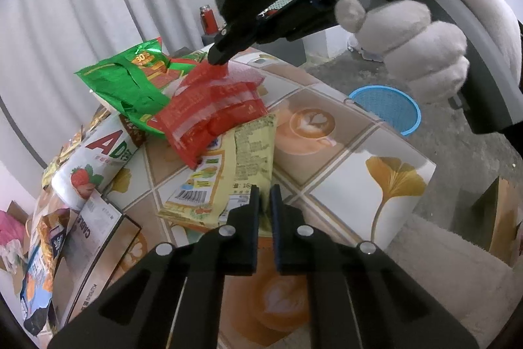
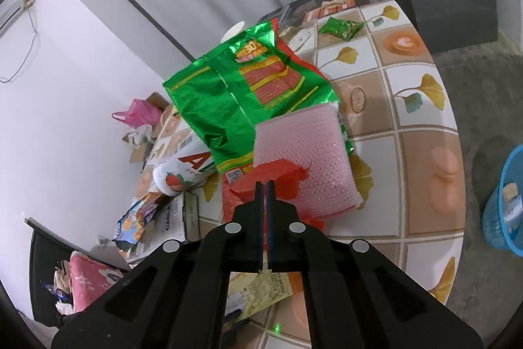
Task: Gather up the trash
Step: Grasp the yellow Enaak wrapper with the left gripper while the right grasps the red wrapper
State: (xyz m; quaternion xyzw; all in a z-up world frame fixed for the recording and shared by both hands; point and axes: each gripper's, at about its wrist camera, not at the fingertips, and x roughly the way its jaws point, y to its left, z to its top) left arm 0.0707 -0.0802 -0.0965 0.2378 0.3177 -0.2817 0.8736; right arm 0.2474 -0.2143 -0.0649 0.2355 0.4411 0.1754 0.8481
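- Left wrist view: the right gripper (image 1: 218, 57), held by a gloved hand (image 1: 408, 44), is clamped on the top edge of a red wrapper (image 1: 212, 113), which hangs tilted over the tabletop (image 1: 359, 159).
- Just behind the red wrapper sits a green bag (image 1: 130, 80); just in front of it lies a yellow packet (image 1: 228, 172).
- The left gripper (image 1: 265, 198) hovers over the yellow packet's near end, its jaws nearly together with nothing between them.
- Beyond the tabletop's far edge from the red wrapper, a blue basket (image 1: 389, 110) stands on the floor.
- Right wrist view: a pink pad (image 2: 304, 159) lies beside the red wrapper (image 2: 274, 175), touching it.
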